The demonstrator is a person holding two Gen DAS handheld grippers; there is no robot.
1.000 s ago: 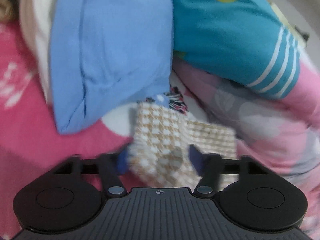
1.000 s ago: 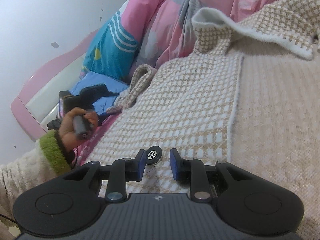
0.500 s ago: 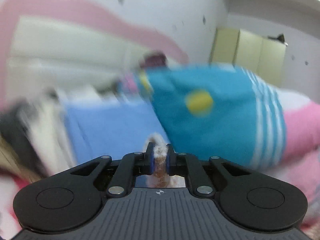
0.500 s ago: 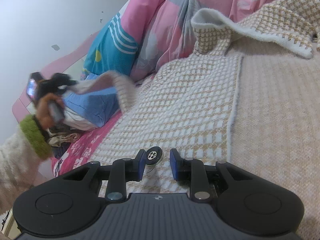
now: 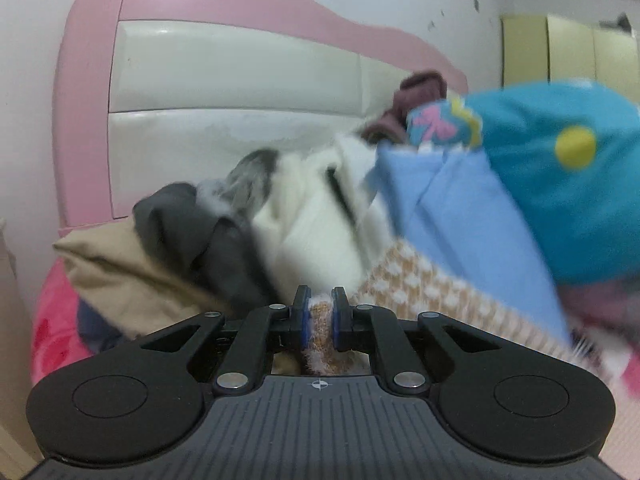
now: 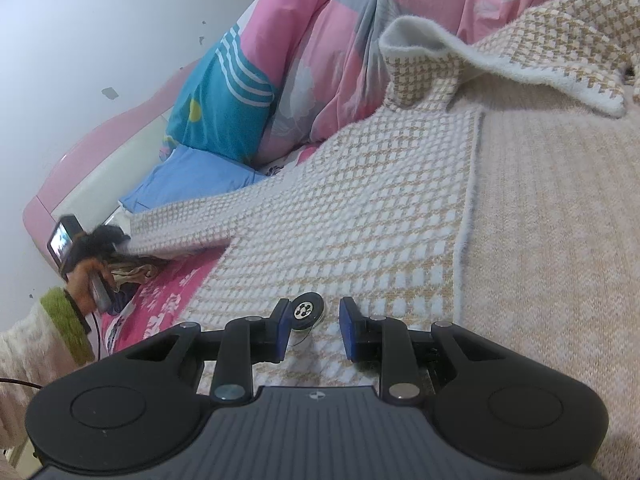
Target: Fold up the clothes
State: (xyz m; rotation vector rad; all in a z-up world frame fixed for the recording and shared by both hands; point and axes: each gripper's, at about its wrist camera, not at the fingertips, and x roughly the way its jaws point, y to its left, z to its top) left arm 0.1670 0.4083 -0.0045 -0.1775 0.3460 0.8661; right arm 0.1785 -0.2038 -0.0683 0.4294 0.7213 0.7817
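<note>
The left claw (image 5: 319,316) pinches the cardigan's sleeve (image 5: 420,296); piled clothes (image 5: 224,248) crowd the headboard (image 5: 224,80). The right claw (image 6: 313,330) gapes empty around a button (image 6: 307,309).

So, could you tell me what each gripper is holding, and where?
Left gripper pinches the checked cardigan's sleeve at its cuff; right gripper holds nothing.

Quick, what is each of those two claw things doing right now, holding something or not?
Left gripper: shut on the checked sleeve.
Right gripper: open, holding nothing; a button of the cardigan lies between its fingers.
</note>
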